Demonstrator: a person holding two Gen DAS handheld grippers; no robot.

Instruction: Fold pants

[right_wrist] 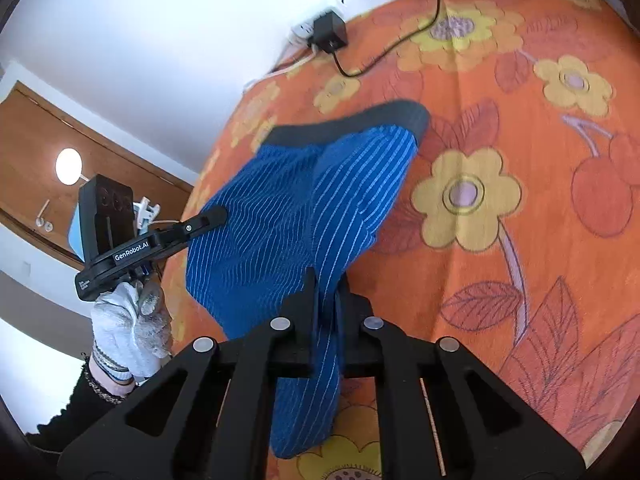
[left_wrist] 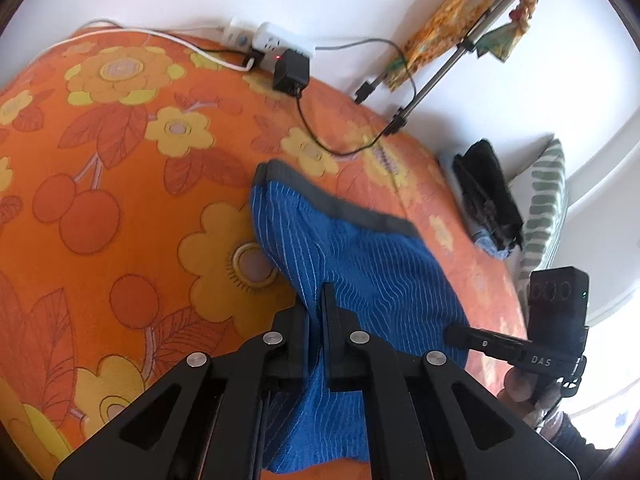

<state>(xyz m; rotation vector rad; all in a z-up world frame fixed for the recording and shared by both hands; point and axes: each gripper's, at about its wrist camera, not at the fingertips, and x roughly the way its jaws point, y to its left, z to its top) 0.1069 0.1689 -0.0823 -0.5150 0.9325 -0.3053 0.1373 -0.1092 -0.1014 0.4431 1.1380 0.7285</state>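
Pants (left_wrist: 352,264), blue with thin pale stripes and a dark grey waistband (left_wrist: 320,196), lie partly lifted above a bed covered by an orange floral bedspread (left_wrist: 120,160). The waistband end sits far from both cameras, resting on the bedspread; the near fabric rises into both devices.

Left gripper (left_wrist: 316,300): its fingers are pressed together on a fold of the blue fabric, which passes between them and hangs down below the linkage. In the right wrist view, the same unit (right_wrist: 208,218) appears at the left, held by a hand in a white knit glove (right_wrist: 128,328), with its tip touching the left edge of the pants (right_wrist: 288,208).

Right gripper (right_wrist: 326,284): its fingers pinch a ridge of the blue fabric, and a strip of cloth runs down between the arms of the linkage. In the left wrist view, this unit (left_wrist: 460,334) shows at the right, its tip against the right edge of the garment.

Far side of the bed: a white power strip (left_wrist: 276,40) with a black adapter (left_wrist: 291,72) and a black cable (left_wrist: 340,148) lying across the bedspread. A metal stand draped with patterned cloth (left_wrist: 452,28) leans by the white wall. A dark folded item (left_wrist: 488,196) and a green striped pillow (left_wrist: 546,208) lie at the far right.
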